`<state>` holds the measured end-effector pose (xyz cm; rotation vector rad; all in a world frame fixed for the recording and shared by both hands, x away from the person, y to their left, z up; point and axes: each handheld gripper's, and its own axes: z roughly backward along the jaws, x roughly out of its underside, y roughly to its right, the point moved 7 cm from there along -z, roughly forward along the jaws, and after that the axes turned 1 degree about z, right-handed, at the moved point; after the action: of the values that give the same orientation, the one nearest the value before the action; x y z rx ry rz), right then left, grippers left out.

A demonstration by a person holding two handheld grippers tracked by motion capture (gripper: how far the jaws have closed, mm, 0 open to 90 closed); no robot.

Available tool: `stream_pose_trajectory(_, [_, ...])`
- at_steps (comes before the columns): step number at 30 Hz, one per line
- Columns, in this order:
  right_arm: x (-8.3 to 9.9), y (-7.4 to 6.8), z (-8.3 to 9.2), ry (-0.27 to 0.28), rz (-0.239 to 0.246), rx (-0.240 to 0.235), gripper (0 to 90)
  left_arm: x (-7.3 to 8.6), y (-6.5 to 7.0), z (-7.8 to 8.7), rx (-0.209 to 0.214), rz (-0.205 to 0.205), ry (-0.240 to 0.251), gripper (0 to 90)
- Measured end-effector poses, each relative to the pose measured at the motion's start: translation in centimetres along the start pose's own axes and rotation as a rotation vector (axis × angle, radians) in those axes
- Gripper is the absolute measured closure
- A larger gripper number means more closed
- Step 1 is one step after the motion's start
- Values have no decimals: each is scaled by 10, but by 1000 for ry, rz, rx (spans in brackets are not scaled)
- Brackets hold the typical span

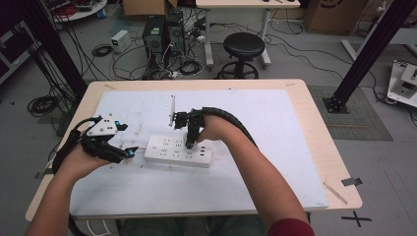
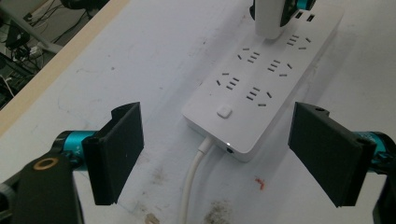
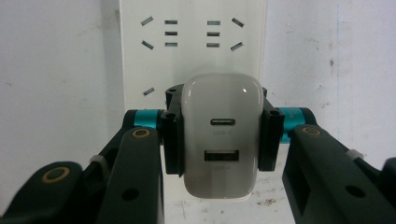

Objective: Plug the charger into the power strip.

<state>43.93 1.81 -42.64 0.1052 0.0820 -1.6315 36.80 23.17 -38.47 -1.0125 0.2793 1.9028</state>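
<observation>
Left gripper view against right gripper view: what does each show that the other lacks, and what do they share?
Left gripper view alone: the left gripper with jaws wide apart, the strip's power button and its white cable. Right gripper view alone: the charger's two ports facing the camera. Shared: the white power strip, the white charger, the right gripper clamped on it, and the white mat.

Between the black tongs of the right gripper (image 3: 219, 135) sits a glossy white USB charger (image 3: 221, 135). Under it lies a white power strip (image 2: 261, 79) with rows of dark slots. Teal collars ring the left gripper (image 2: 219, 154). The worktop (image 1: 314, 128) is pale wood under a smudged white mat (image 1: 275, 118).
</observation>
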Motion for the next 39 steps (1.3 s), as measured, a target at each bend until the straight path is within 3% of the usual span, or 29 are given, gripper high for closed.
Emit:
stream_pose_trajectory(4, [-1,0,0,-7,7,14,635,1,0,0,-3,2,1,182])
stream_pose_trajectory(7, [-2,-5,-8,-45,21,47,635,1,0,1,-6,7,6,182])
stream_pose_trajectory(10, [-1,-2,-8,-23,2,24,635,1,1,1,-1,5,10,182])
stream_pose_trajectory(22, [-4,-2,-11,-48,-13,28,638,2,2,0,-4,6,7,182])
stream_pose_trajectory(26, [-1,1,-11,-26,-27,0,638,4,3,2,-3,6,9,182])
stream_pose_trajectory(29, [-3,-2,-13,-39,-2,28,638,7,1,2,-3,15,-1,182])
stream_pose_trajectory(35, [-4,-3,-13,-51,-23,35,638,1,0,2,-9,1,-7,182])
stream_pose_trajectory(39, [-3,-1,-13,-32,-20,22,638,-1,4,-1,1,-2,-1,182])
